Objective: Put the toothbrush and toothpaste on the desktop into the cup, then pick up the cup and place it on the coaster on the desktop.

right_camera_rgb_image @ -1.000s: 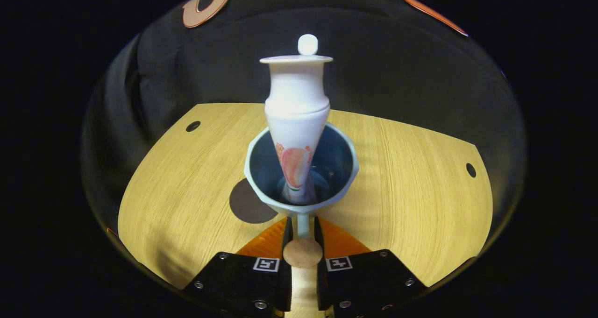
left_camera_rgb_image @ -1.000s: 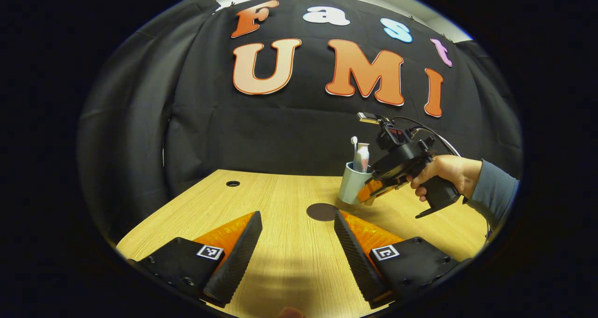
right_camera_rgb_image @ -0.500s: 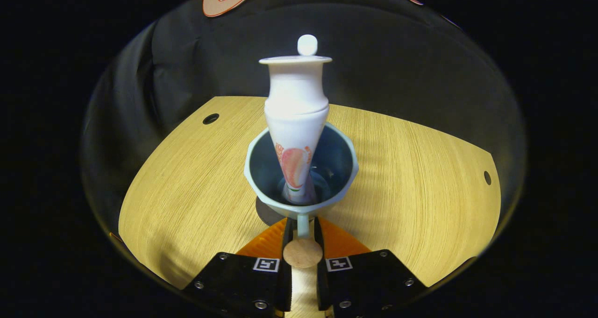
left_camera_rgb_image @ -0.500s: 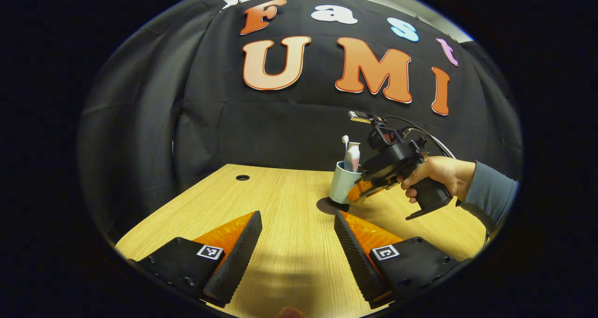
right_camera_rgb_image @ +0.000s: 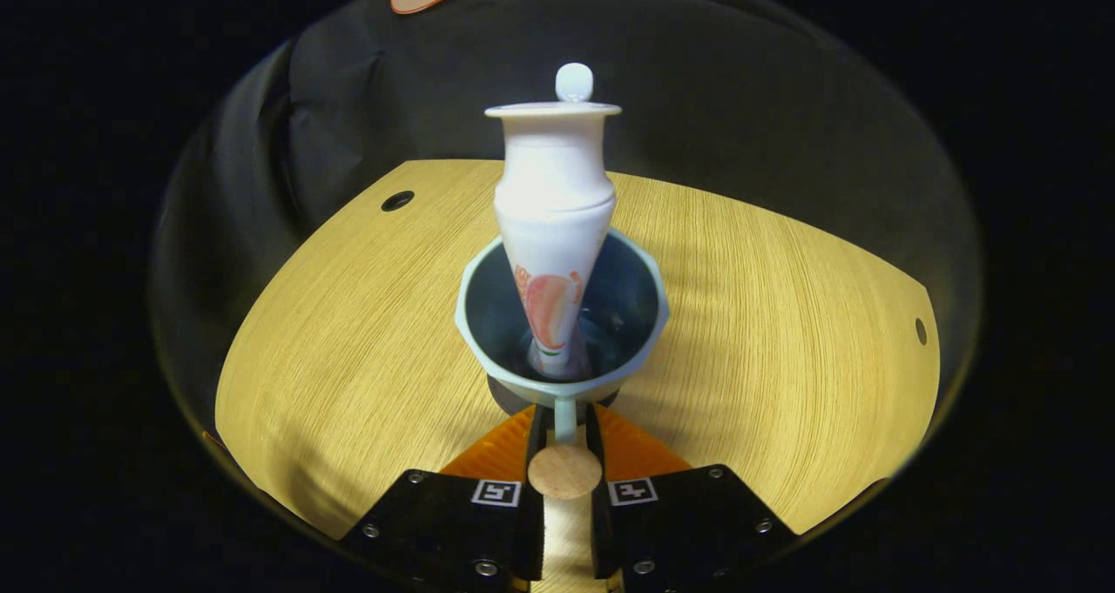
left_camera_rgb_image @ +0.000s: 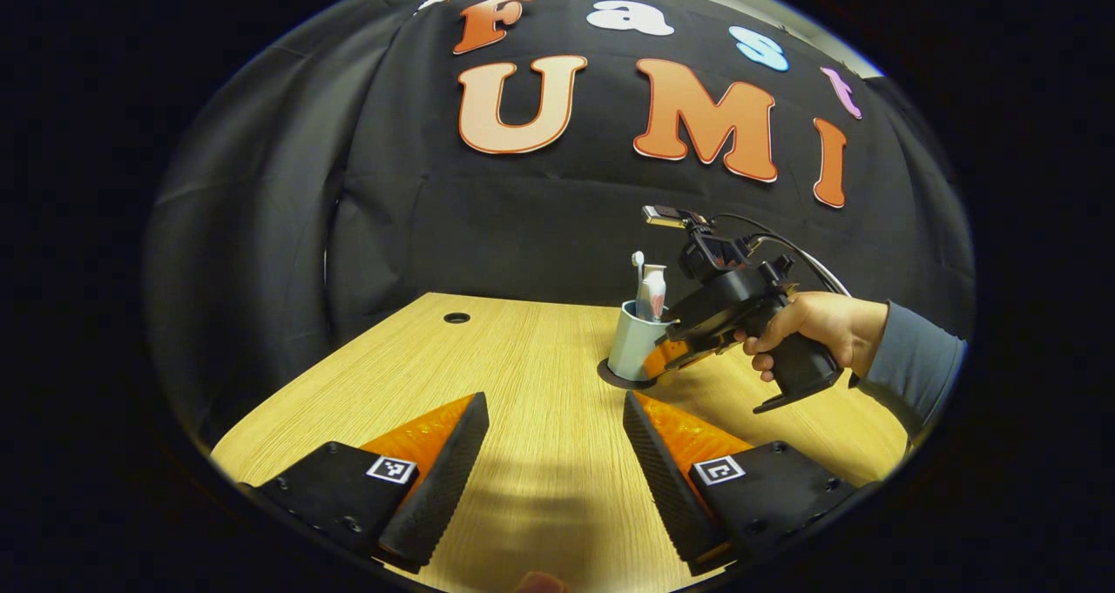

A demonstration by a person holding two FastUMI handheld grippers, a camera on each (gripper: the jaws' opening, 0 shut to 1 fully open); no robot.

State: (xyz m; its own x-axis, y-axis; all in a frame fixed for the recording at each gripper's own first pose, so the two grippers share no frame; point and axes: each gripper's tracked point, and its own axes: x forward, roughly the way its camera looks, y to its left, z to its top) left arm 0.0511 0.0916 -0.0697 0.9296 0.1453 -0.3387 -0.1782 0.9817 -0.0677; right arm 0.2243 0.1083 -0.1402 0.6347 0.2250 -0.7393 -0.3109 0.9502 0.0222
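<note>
The right gripper (right_camera_rgb_image: 564, 423) pinches the handle of the pale blue plastic cup (right_camera_rgb_image: 646, 301), which hides most of the dark round coaster (left_camera_rgb_image: 610, 375); contact between them is unclear. The white toothpaste tube (right_camera_rgb_image: 552, 219) conceals the toothbrush (right_camera_rgb_image: 574, 81) shaft. The left gripper (left_camera_rgb_image: 555, 454) gapes wide, holding nothing

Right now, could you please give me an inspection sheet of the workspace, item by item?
Surface: wooden desktop with round grommet holes.
Job's things: light blue cup holds the toothpaste and toothbrush; the cup is over the dark coaster, contact not certain.
Clutter: nothing seen.
Grippers: right gripper shut on the cup's handle, held by a hand; left gripper open, its fingers apart over bare wood.
Cables: black cable loops behind the right gripper.
Surroundings: black cloth wall behind the desktop.
</note>
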